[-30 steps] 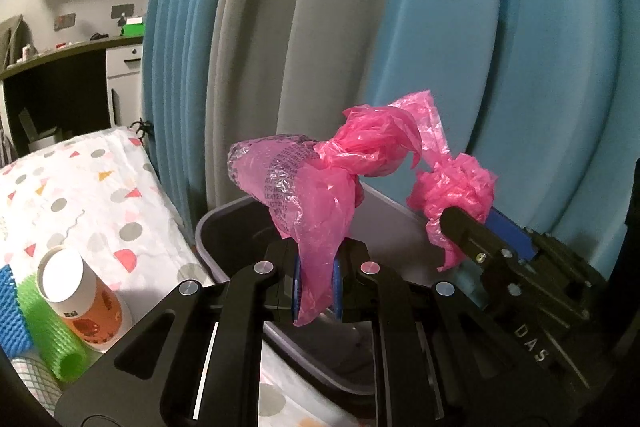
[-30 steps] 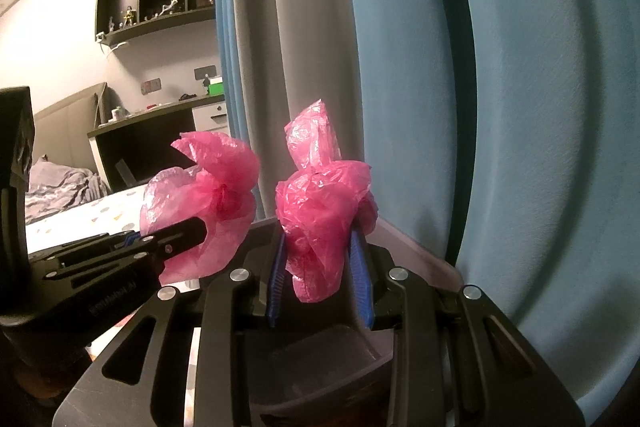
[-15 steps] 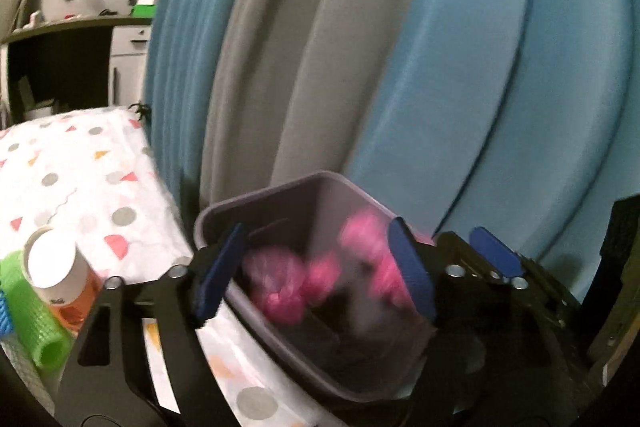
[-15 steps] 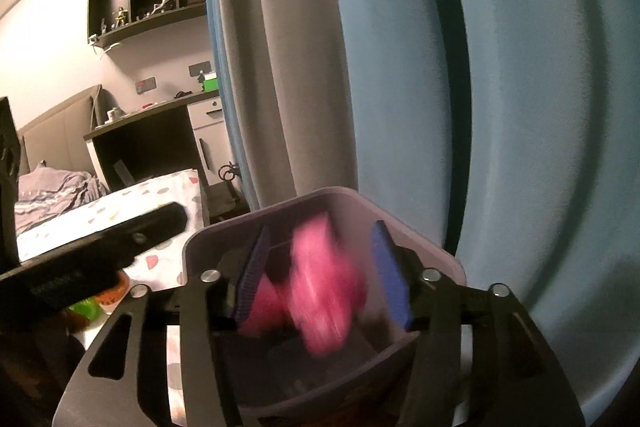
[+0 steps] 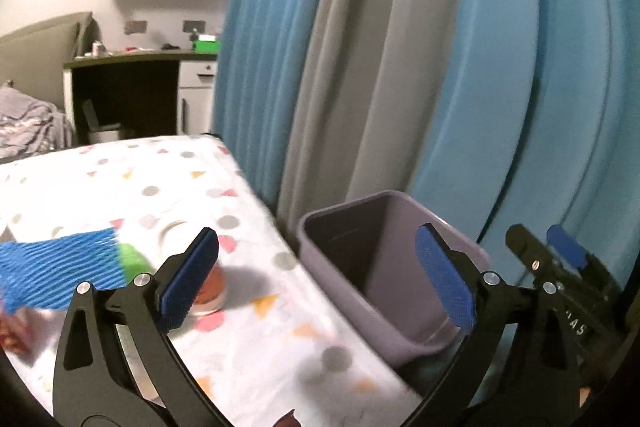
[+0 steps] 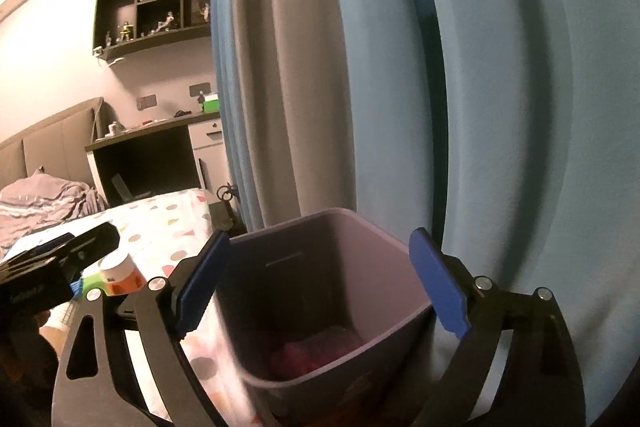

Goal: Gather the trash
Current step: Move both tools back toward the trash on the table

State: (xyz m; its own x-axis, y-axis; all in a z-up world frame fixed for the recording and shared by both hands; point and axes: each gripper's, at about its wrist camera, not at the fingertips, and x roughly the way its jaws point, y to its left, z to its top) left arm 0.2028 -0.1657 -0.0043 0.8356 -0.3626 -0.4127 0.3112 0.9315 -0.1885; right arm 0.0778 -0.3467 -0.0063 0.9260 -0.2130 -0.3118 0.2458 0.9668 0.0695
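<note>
Right wrist view: my right gripper (image 6: pixel 320 283) is opening wide above the grey bin (image 6: pixel 384 247), nothing between its pads. The pink bag (image 6: pixel 316 349) lies at the bin's bottom. My left gripper (image 5: pixel 316 279) is also opening, empty, over the dotted tablecloth (image 5: pixel 168 171) beside the bin.

Blue and grey curtains (image 6: pixel 400 67) hang along the right, a dark wall shelf (image 6: pixel 152 11) of figurines sits above a dark counter (image 5: pixel 124 59), and a grey padded headboard (image 6: pixel 52 143) backs rumpled bedding (image 6: pixel 44 199).
</note>
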